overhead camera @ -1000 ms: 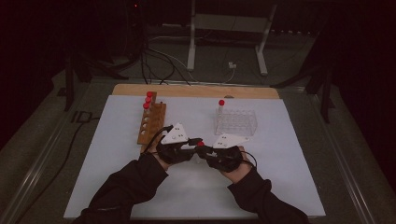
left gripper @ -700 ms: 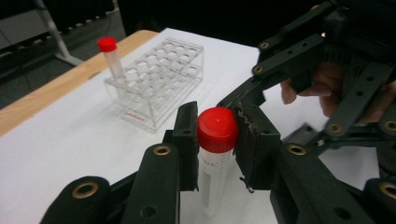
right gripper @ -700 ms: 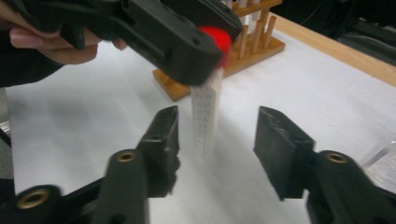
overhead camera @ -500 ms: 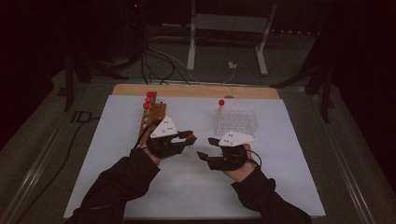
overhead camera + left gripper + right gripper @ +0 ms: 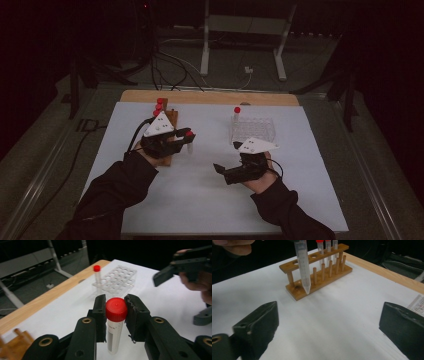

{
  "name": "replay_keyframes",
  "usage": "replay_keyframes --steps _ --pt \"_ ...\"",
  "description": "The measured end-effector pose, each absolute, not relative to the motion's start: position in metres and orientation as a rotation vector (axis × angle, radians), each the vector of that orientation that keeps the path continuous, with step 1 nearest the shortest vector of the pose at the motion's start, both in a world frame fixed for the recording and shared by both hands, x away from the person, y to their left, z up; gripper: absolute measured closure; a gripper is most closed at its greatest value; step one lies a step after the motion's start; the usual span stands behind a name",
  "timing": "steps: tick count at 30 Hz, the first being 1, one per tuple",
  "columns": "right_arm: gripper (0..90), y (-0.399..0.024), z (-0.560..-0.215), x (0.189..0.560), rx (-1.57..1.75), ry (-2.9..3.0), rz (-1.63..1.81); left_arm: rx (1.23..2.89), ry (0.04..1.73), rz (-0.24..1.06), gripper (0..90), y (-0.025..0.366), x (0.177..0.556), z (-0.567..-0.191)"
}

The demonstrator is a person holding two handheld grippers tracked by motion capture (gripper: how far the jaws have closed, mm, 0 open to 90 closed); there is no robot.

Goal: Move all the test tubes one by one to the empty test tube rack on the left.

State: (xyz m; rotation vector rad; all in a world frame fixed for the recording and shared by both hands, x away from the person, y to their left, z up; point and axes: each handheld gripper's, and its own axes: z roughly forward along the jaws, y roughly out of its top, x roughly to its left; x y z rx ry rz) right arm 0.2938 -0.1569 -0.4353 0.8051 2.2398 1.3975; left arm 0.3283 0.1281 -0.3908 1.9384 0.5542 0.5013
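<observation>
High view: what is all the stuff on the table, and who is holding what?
Held tube: one, clear with red cap, in the left gripper, above the mat.
Wooden rack: one, brown, mat's far left, holding three red-capped tubes.
Clear rack: one, see-through, mat's far right, one red-capped tube at its corner.
Mat: one, white, covering the table.
Table: one, wooden edge at the far side.
Left gripper: black, shut on the tube.
Right gripper: black, jaws just opened, nothing between them.
Sleeves: two, black.

The room is dark all around, the white counter (image 5: 210, 190) looks dim, and the close views look a bit blurry.
</observation>
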Motion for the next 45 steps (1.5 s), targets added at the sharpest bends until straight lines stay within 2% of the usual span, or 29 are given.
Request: replay_keyframes --steps 22,45 --pt "0.0 -0.164 -0.433 0.292 0.749 2.238 1.466 1.868 0.727 0.657 72.1 0.173 0.362 -0.365" --pt "0.0 -0.166 -0.435 0.294 0.743 2.245 1.46 1.806 0.9 0.744 72.1 0.206 0.392 -0.382"
